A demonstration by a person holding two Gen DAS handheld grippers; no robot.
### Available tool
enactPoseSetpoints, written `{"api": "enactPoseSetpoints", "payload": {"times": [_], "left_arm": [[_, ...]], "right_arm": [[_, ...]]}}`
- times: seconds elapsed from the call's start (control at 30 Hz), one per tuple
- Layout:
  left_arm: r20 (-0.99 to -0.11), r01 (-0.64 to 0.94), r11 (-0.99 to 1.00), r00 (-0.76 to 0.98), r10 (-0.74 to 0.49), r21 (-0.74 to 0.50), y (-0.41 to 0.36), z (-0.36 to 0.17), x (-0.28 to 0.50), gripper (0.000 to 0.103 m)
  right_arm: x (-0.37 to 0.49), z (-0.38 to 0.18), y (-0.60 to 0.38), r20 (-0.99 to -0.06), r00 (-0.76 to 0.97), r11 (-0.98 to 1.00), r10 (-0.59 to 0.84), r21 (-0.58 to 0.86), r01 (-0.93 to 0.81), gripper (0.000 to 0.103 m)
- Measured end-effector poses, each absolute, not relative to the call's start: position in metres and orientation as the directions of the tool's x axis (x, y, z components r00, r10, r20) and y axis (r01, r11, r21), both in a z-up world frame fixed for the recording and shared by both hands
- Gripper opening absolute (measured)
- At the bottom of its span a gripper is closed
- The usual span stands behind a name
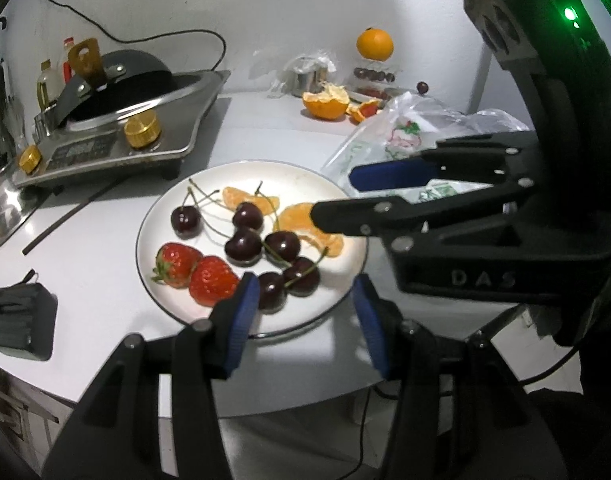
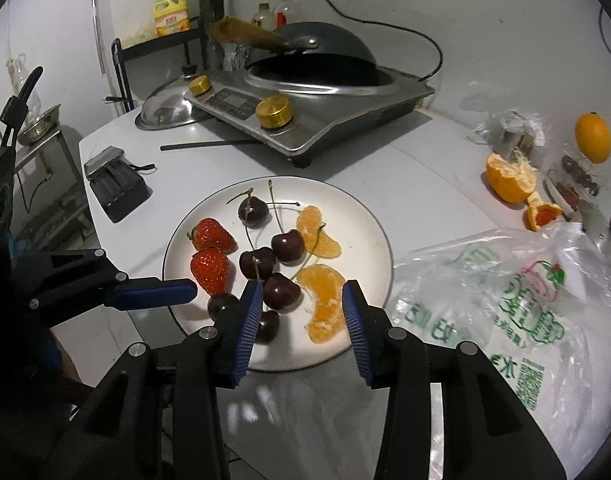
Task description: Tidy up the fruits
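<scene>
A white plate (image 1: pixel 305 182) (image 2: pixel 357 220) on the white table holds two strawberries (image 1: pixel 211 286) (image 2: pixel 210 270), several dark cherries (image 1: pixel 245 244) (image 2: pixel 287 246) with stems, and orange segments (image 1: pixel 297 216) (image 2: pixel 325 300). My left gripper (image 1: pixel 307 308) hovers over the plate's near edge, open, with cherries showing on the plate below its gap. My right gripper (image 2: pixel 301 312) (image 1: pixel 332 195) hangs over the plate's other side, open, above a cherry and an orange segment. Neither grips anything. In the right wrist view, the left gripper's blue fingertip (image 2: pixel 185 292) ends beside a strawberry.
A whole orange (image 1: pixel 374 44) (image 2: pixel 592 138) and a half-peeled orange (image 1: pixel 325 104) (image 2: pixel 509 178) sit at the back. A crumpled plastic bag (image 1: pixel 405 132) (image 2: pixel 505 280) lies beside the plate. An induction cooker with a wok (image 1: pixel 125 120) (image 2: pixel 305 92), a black stick (image 2: pixel 209 145) and a black case (image 1: pixel 21 320) (image 2: pixel 117 188) lie beyond the plate.
</scene>
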State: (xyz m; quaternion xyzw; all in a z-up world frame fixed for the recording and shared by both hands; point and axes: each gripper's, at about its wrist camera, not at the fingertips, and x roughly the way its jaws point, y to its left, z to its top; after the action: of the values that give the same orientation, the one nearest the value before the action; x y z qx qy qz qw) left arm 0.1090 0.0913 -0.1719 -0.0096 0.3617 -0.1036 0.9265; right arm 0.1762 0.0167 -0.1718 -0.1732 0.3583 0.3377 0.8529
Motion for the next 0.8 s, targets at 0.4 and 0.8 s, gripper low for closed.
{"api": "enactPoseSetpoints", "payload": {"times": [0.4,0.8], "left_arm": [[-0.647,0.193,0.979,0.739,-0.189,-0.064,0.067,-0.154,0.083,0.074],[-0.596,0.184,0.983,0.786,-0.162,-0.025,0.047,-0.127,0.048,0.077]], "right_arm": [[0.146,-0.15,-0.023,-0.685,0.578,0.751,0.443,-0.068,-0.657,0.045],[0.103,-0.123,-0.069,-0.617,0.656,0.794,0.435,-0.081,-0.602,0.051]]}}
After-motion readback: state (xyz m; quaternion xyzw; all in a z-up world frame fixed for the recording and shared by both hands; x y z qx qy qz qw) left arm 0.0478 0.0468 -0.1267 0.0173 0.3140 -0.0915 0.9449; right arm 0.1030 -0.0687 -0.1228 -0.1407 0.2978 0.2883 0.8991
